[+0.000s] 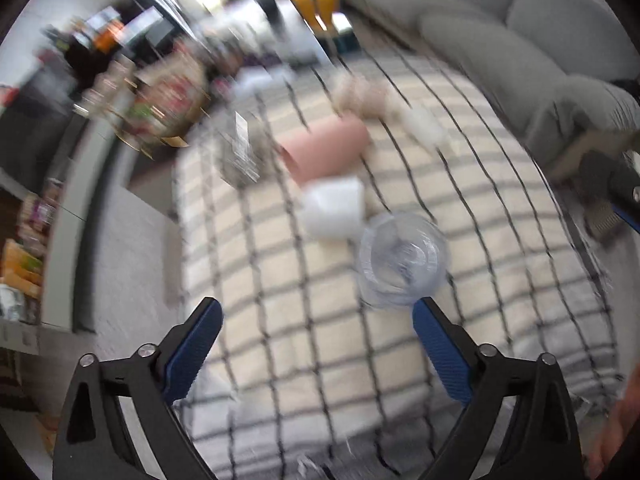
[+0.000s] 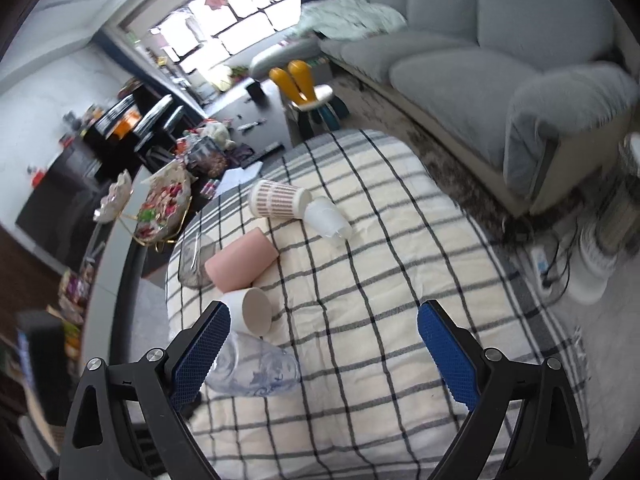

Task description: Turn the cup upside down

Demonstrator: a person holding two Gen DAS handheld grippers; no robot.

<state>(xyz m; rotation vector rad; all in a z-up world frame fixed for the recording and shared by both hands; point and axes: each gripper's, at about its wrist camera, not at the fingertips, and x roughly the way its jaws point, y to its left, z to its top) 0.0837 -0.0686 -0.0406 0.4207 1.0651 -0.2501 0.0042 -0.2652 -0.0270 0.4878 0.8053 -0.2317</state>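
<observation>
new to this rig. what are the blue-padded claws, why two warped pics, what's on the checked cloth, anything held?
No robot here: a person holds a two-finger gripper in each hand, each with a fisheye camera looking along its fingers. One picture is the left gripper, blurred; the other is the right gripper. Both are open and hold nothing. On the checked cloth several cups lie on their sides: a clear plastic cup nearest, a white paper cup, a pink cup, a patterned cup and a white plastic cup.
</observation>
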